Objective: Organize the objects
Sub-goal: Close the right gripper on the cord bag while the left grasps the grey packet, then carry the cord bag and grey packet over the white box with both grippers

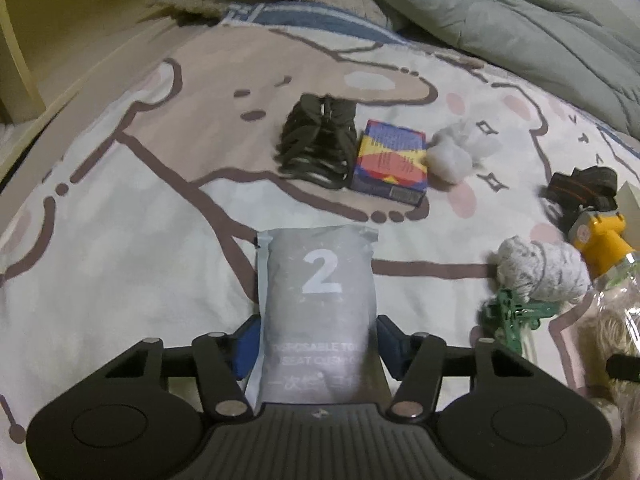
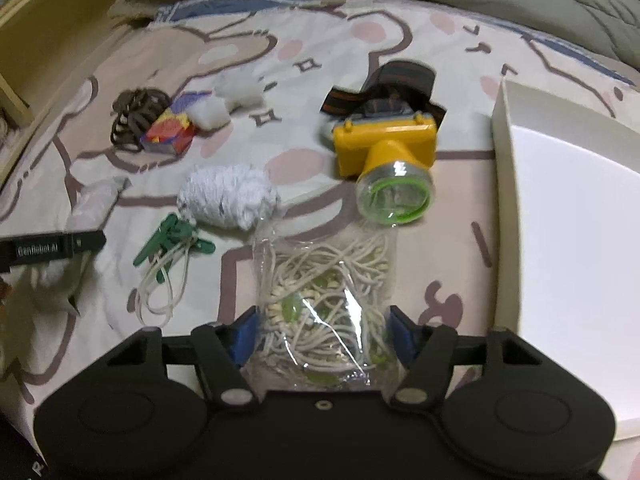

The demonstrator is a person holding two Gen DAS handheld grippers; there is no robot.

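Note:
My left gripper [image 1: 316, 344] is shut on a grey packet [image 1: 318, 304] marked "2", held over the patterned bedsheet [image 1: 120, 220]. My right gripper [image 2: 324, 336] is shut on a clear bag of white cords [image 2: 328, 296], also low over the sheet. Ahead of it lie a yellow headlamp [image 2: 384, 148] with a black strap and a white yarn bundle [image 2: 228, 194]. A white box [image 2: 568, 216] stands at the right. The left gripper's side [image 2: 52, 248] shows at the left of the right wrist view.
A black hair clip [image 1: 316, 140], a colourful small box [image 1: 390, 160] and white wadding [image 1: 460, 152] lie further back. Green clips with white cord [image 2: 172, 248] lie near the yarn. A grey duvet [image 1: 500, 12] is piled at the back; a wooden bed frame [image 1: 20, 60] is at the left.

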